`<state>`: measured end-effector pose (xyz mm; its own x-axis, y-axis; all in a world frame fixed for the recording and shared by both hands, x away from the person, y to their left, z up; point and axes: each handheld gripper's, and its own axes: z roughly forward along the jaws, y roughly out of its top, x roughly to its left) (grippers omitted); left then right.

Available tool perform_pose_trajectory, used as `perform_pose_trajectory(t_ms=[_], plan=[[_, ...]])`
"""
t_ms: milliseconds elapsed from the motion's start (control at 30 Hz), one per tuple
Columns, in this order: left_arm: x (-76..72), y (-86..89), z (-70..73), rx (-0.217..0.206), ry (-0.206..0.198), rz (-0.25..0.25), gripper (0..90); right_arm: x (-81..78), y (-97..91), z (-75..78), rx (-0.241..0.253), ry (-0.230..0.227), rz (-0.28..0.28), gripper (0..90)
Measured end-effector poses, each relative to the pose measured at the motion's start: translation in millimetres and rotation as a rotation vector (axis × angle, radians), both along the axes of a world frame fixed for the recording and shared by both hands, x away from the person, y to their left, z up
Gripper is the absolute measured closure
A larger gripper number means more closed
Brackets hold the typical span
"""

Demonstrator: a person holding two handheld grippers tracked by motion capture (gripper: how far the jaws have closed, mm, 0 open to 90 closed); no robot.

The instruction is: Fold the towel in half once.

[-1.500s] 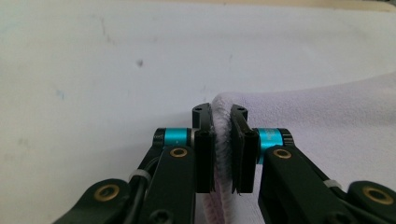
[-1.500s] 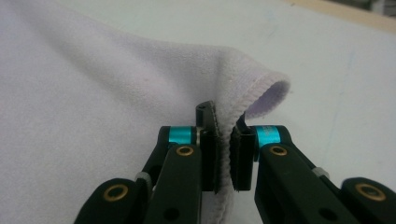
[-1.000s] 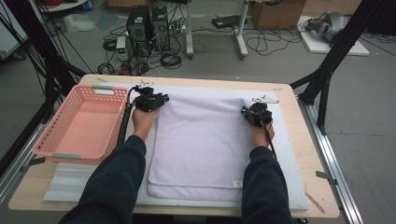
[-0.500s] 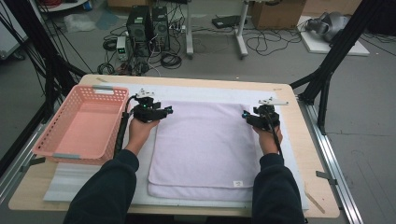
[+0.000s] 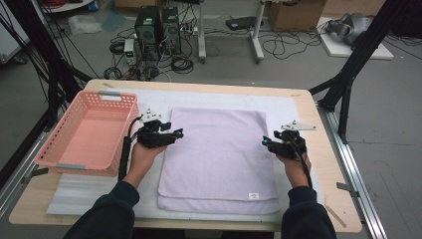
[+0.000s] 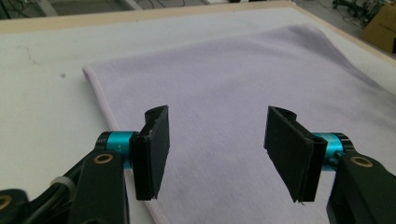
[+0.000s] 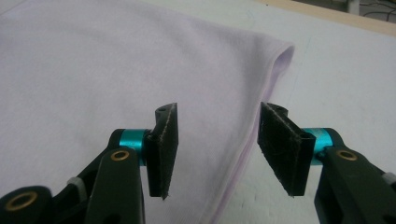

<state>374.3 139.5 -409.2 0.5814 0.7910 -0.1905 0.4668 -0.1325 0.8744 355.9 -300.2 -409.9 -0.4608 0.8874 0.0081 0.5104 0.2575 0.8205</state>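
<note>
Grey floor (image 5: 398, 99), tangled cables (image 5: 278, 47), computer towers (image 5: 158, 27), cardboard box (image 5: 293, 12)

No readable text, brand, number or sign appears anywhere in these views. A small white tag (image 5: 254, 195) sits on the folded lilac towel (image 5: 219, 149), near its front edge, nearer the right claw (image 5: 268, 143) than the left claw (image 5: 175, 134), but any print on it is too small to make out. The black pads of both claws show no markings in the two gripper views, and the pink basket (image 5: 74, 159) beyond the left claw shows no lettering.
</note>
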Motion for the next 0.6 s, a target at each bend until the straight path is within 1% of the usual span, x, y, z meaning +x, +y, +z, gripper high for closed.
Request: perform_pose_trajectory(t_ms=[33,67,133,200,267,333,400,467,533,600], plan=[[-4.2,0.6,-0.1,-0.009,-0.012,0.002,41.0,-4.3,-0.9,0.1,0.004,-0.009,0.003,47.4],[-8.5,1.1,-0.2,-0.009,-0.011,0.005,41.2,-9.6,-0.8,0.5,0.010,-0.006,0.001,47.9],[-16.0,2.3,-2.0,-0.005,-0.003,-0.003,41.3,-19.0,-1.7,-0.1,0.009,-0.014,0.015,48.8],[-23.8,3.6,-4.5,-0.008,0.008,-0.016,41.3,-29.8,-3.5,-1.5,0.018,-0.016,0.025,50.6],[-32.4,5.3,-7.4,0.004,0.010,-0.023,42.0,-38.2,-5.2,-3.3,0.021,-0.014,0.026,51.1],[-40.6,7.1,-10.8,0.005,0.018,-0.022,42.3,-47.6,-6.7,-6.1,0.025,-0.009,0.027,51.9],[-48.5,8.7,-14.9,0.006,0.020,-0.020,42.4,-56.4,-8.1,-9.0,0.017,-0.004,0.033,52.8],[-56.0,10.5,-18.8,0.009,0.027,-0.019,42.6,-64.0,-9.4,-11.9,0.016,-0.008,0.033,53.0],[-63.7,11.6,-22.5,0.000,0.033,-0.013,42.7,-71.2,-10.4,-14.2,0.021,-0.001,0.031,53.0],[-70.8,13.2,-25.3,0.009,0.037,-0.015,42.8,-77.8,-11.0,-15.9,0.020,-0.002,0.031,53.2]])
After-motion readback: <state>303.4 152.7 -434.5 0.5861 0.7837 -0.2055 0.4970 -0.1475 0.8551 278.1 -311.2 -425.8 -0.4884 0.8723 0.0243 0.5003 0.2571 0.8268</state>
